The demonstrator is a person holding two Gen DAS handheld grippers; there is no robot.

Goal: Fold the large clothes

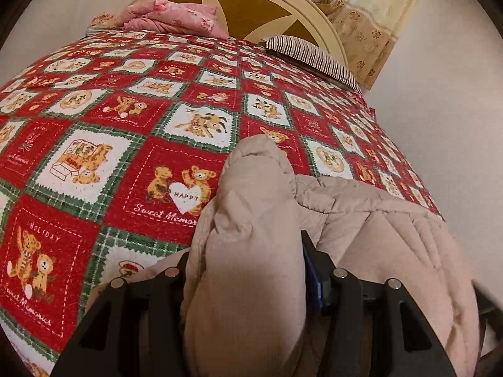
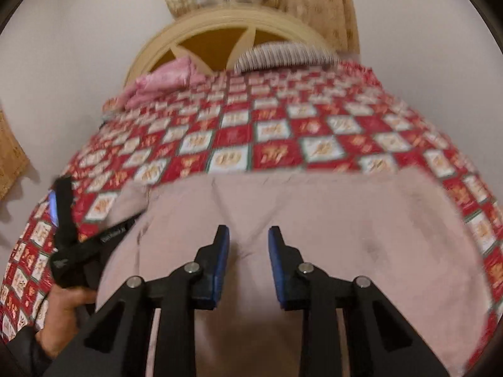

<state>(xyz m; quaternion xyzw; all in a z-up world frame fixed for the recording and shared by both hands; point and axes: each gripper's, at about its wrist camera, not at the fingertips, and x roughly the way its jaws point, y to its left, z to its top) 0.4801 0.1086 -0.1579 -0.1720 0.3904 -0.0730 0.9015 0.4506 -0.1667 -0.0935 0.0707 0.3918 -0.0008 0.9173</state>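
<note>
1. Left wrist view: the left gripper clamps a thick puffy fold of the beige coat, its jaws tight on the padding. The coat lies at the near end of the red teddy-bear bedspread, far from the headboard.
2. Right wrist view: the right gripper hovers over the coat, jaws narrowly apart and gripping nothing. A hand holds the left gripper at the coat's left edge, opposite the headboard.

Home bedroom, bed with headboard, pillows, curtains
</note>
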